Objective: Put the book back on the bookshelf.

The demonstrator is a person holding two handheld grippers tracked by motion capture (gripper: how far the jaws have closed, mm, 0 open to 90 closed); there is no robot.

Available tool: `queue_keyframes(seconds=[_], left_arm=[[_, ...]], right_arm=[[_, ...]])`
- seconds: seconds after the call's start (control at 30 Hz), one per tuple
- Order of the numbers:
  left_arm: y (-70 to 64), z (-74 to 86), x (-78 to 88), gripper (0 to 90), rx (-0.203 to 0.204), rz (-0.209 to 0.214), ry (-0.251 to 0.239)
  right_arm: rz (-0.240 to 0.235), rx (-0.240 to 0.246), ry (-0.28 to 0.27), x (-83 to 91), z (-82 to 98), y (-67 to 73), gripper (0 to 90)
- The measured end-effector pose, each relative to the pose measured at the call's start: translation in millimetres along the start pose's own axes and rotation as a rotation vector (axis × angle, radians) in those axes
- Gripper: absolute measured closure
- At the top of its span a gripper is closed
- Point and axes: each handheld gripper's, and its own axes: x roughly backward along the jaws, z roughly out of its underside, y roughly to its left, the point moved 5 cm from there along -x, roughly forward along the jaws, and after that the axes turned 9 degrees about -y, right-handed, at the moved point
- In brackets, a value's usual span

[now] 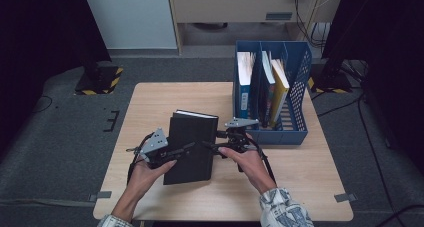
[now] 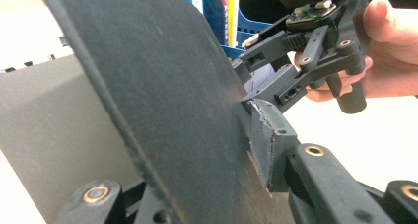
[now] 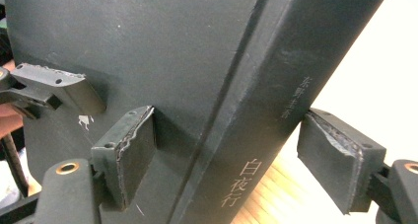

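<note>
Left gripper [image 1: 186,146] clamped on the thick black hardcover book's [image 1: 192,144] cover, right gripper [image 3: 236,160] straddling its spine unclenched; book may pivot and slip.

A pale wooden surface [image 1: 150,99] stands on grey carpet [image 1: 60,132] (dim at the edges), with a light wall panel [image 1: 130,17] and beige cabinet [image 1: 225,7] behind.
</note>
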Motion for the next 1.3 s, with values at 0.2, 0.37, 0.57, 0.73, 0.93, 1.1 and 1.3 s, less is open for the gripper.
queue_keyframes(seconds=[0.2,0.37,0.57,0.73,0.93,1.1,1.3], left_arm=[[-8.8,4.4,9.1,71.4,0.001,0.021,0.008],[-12.2,8.3,15.6,71.1,0.001,0.024,-0.013],[-13.2,14.2,22.8,65.5,-0.007,0.018,-0.014],[-13.4,16.3,28.2,61.3,0.002,0.008,-0.007],[-13.5,19.5,31.7,64.3,0.046,0.033,-0.004],[-15.1,19.1,29.3,72.1,0.058,0.057,-0.012],[-10.0,21.2,27.7,70.4,0.064,0.059,-0.017]], right_arm=[[0.005,0.069,-0.006,6.3,-0.9,11.0,26.3],[0.007,0.098,-0.013,10.2,0.3,16.8,29.2],[0.004,0.132,-0.017,12.8,0.3,23.3,29.9],[0.006,0.163,-0.007,15.5,2.5,28.0,30.0],[0.013,0.164,0.004,17.9,9.4,26.0,30.0],[0.007,0.140,-0.003,16.0,7.9,25.0,31.4],[0.007,0.129,-0.008,14.4,6.5,23.7,33.0]])
